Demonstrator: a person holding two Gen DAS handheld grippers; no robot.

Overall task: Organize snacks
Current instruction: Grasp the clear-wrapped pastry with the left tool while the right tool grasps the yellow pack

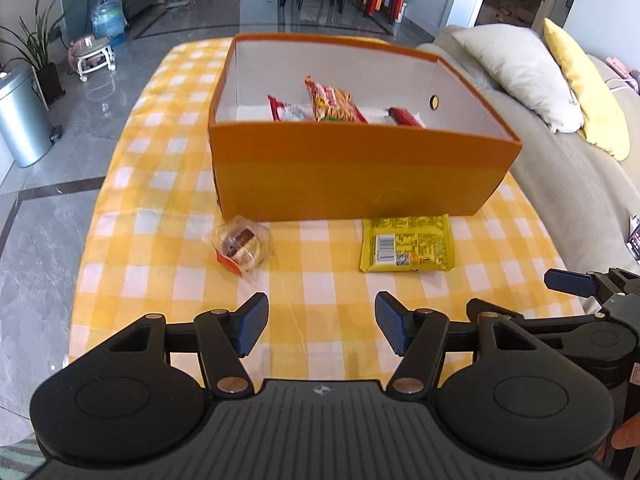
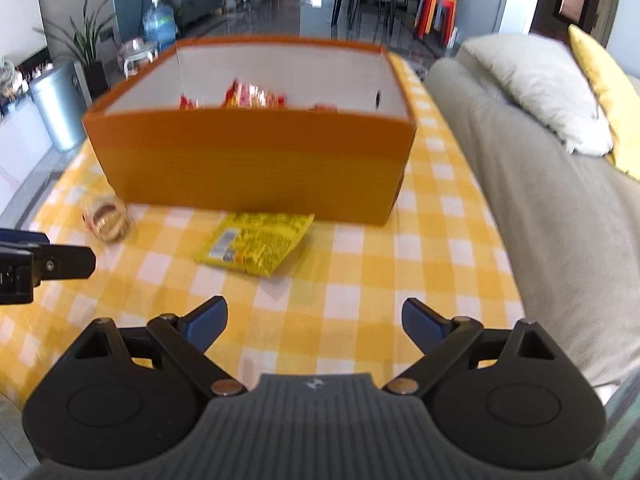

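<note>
An orange box (image 1: 352, 172) (image 2: 248, 164) with white inner walls stands on the yellow checked tablecloth (image 1: 320, 292) and holds several snack packets (image 1: 336, 104) (image 2: 252, 98). In front of it lie a clear-wrapped pastry (image 1: 242, 246) (image 2: 107, 220) on the left and a flat yellow packet (image 1: 406, 245) (image 2: 258, 242) on the right. My left gripper (image 1: 322, 326) hovers open over the cloth, short of both snacks, nothing between its blue pads. My right gripper (image 2: 314, 326) is open too, near the front edge, just behind and right of the yellow packet. Each gripper shows at the other view's edge.
A grey sofa (image 1: 560, 168) (image 2: 540, 200) with a white cushion (image 1: 520, 72) and a yellow cushion (image 1: 588, 88) runs along the table's right side. On the floor at left stand a metal bin (image 1: 20, 116), a plant and a water bottle (image 1: 107, 16).
</note>
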